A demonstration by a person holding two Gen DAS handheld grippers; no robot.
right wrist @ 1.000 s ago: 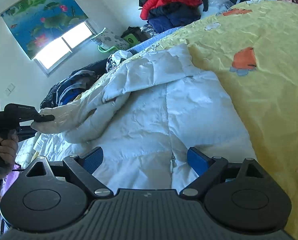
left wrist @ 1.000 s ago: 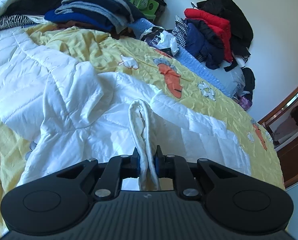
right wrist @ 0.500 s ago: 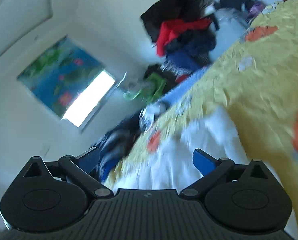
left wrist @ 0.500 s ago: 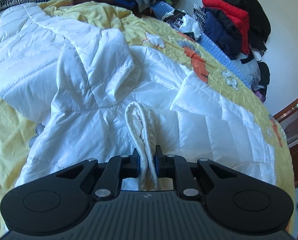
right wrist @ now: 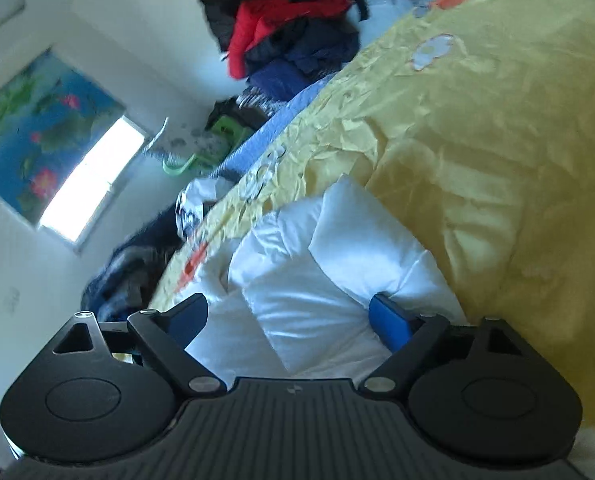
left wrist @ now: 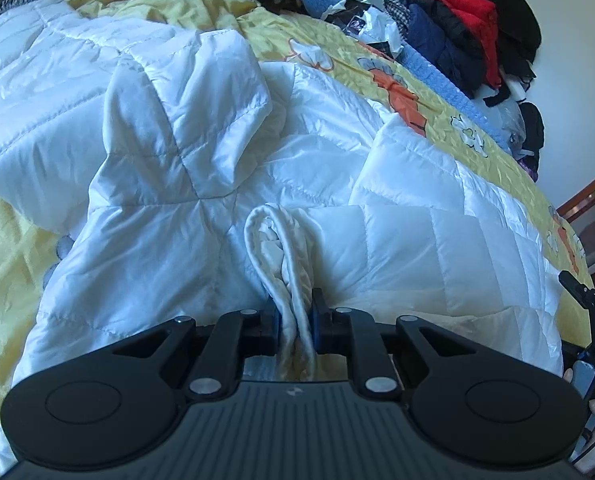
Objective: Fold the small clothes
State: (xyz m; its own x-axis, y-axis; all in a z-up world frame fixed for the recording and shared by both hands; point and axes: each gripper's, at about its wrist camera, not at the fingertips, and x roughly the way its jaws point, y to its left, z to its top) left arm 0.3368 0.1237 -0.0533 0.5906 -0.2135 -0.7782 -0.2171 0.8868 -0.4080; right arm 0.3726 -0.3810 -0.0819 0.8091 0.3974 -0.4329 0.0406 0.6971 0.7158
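Jacket (left wrist: pixel 185 128) cuff (left wrist: pixel 275 248) pinched in left tongs (left wrist: pixel 295 318); right tongs (right wrist: pixel 289 316) closing.

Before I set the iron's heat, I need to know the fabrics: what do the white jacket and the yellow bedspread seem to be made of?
The white jacket looks like thin, glossy synthetic shell, probably nylon or polyester, with padded filling: stitched quilt lines, puffy panels and sheen. The yellow bedspread looks like a lightly shiny woven cloth, possibly polyester or a cotton blend: fine crinkles, printed flowers. Neither can be confirmed by sight.
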